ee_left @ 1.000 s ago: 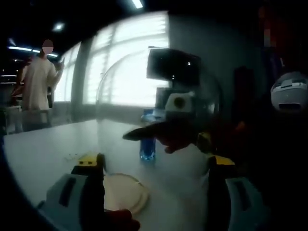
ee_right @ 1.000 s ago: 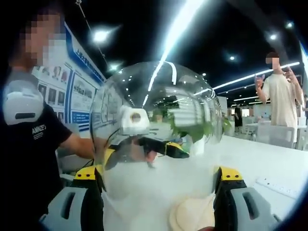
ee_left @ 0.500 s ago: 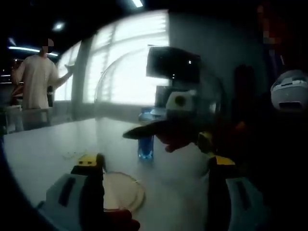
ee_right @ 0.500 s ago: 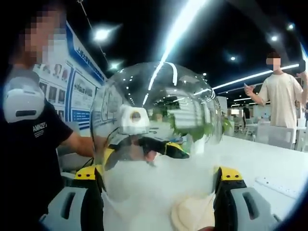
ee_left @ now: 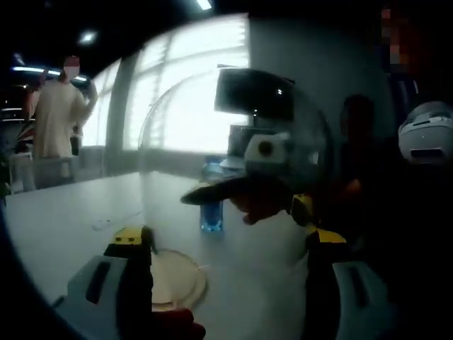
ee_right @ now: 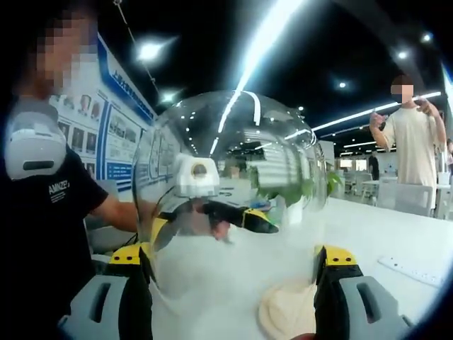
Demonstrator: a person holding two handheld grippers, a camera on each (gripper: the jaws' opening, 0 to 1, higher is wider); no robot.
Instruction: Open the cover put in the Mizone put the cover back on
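Two bright windows stand behind the white table in the left gripper view, where a blue Mizone bottle stands beyond a round beige base disc; the left gripper has its jaws wide apart on both sides of the clear dome cover, raised off the disc. In the right gripper view, ceiling lights and a poster wall surround the table, and the right gripper holds the same dome between its wide jaws.

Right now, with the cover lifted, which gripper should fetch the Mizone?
Right, probably. In the left gripper view the Mizone bottle stands beyond the clear cover, beside the right gripper. Both grippers hold the cover, so one must release first.
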